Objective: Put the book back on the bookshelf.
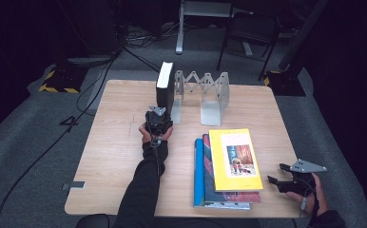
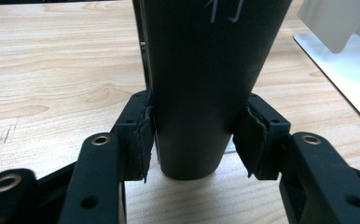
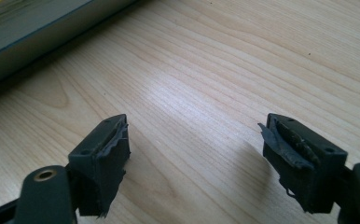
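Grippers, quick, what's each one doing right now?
Left gripper: closed on the upright black book.
Right gripper: open, holding nothing, over the wooden table.

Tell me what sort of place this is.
Probably a recording studio or lab: a light wooden table on grey carpet, dark surroundings, black cables trailing over the floor, and metal stand legs behind.
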`<move>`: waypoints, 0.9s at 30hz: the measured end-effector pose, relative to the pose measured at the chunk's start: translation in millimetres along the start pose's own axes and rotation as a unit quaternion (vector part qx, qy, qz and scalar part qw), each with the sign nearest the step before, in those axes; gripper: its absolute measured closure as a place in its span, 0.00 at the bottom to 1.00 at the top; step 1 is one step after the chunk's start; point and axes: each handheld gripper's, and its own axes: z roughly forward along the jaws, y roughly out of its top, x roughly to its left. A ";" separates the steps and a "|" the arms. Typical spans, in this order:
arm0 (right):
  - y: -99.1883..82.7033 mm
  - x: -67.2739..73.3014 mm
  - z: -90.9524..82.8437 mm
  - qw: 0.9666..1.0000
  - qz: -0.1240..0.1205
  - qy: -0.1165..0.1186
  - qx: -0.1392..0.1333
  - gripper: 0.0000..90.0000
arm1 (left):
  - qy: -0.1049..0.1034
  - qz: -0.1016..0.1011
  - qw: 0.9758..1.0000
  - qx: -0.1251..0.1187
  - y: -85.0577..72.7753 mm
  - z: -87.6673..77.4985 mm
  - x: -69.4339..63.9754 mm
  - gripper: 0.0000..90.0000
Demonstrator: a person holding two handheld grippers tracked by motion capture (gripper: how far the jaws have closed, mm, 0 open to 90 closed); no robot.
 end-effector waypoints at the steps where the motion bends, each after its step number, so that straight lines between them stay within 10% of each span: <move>1: 0.0 -0.2 0.0 1.000 0.001 0.001 0.001 0.25 | 0.003 0.002 1.000 0.003 -0.8 -1.6 -1.4 0.56; 27: 0.4 -0.2 0.4 1.000 0.003 0.003 0.002 0.25 | -0.052 0.085 0.994 0.036 3.0 -44.5 39.8 0.41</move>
